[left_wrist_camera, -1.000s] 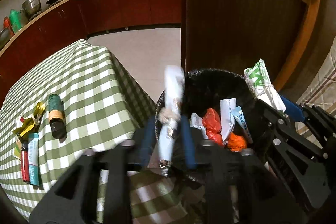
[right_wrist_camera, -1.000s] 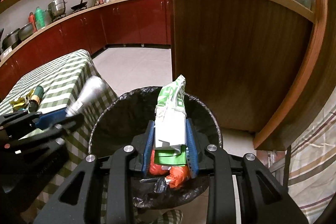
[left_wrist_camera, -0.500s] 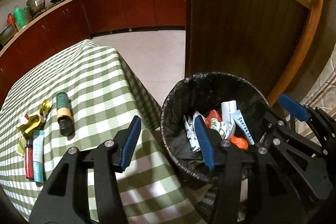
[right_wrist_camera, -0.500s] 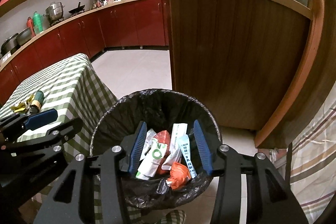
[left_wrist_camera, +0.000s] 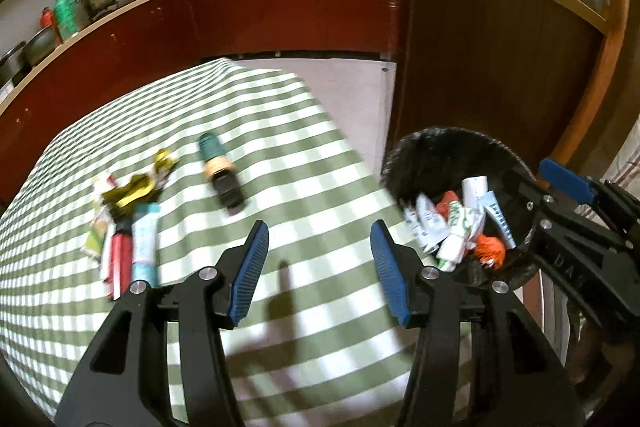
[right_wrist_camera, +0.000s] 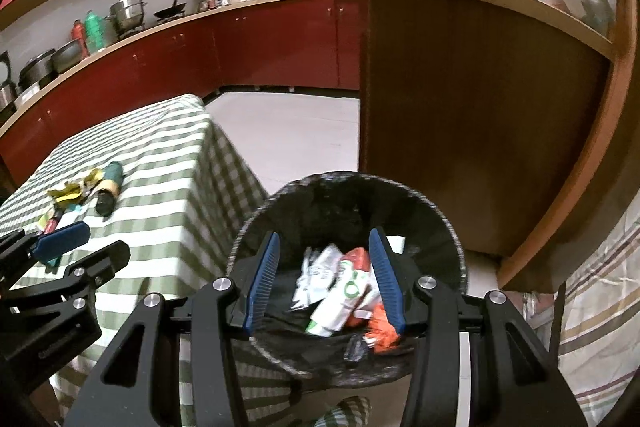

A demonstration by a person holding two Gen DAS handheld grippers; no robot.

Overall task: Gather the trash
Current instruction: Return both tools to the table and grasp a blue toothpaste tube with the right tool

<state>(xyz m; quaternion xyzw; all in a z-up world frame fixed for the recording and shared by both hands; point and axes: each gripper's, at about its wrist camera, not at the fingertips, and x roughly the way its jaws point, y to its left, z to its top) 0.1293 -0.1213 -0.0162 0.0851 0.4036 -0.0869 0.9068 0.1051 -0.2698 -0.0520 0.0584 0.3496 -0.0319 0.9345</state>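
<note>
The left tongs [left_wrist_camera: 318, 259] are hanging wide open over the green checked tabletop [left_wrist_camera: 300, 163], holding nothing. The right tongs [right_wrist_camera: 324, 275] are hanging wide open over the bin [right_wrist_camera: 448, 227], holding nothing too.

The bin is sitting on the floor just beside the tabletop's edge, with a black bag lining it. White wrappers [right_wrist_camera: 336, 291] and an orange scrap [right_wrist_camera: 382, 327] are lying in the bottom of it.

More trash is lying on the tabletop, well apart from the bin. A dark bottle [left_wrist_camera: 220, 175] is lying on its side. Near it, yellow wrappers [left_wrist_camera: 136, 183], a pale blue tube [left_wrist_camera: 144, 239] and a red stick [left_wrist_camera: 120, 255] are lying in a little pile, touching each other.

A tall brown cabinet [right_wrist_camera: 460, 107] is standing right behind the bin. Pots [right_wrist_camera: 128, 11] are sitting on the red kitchen counter far behind.
</note>
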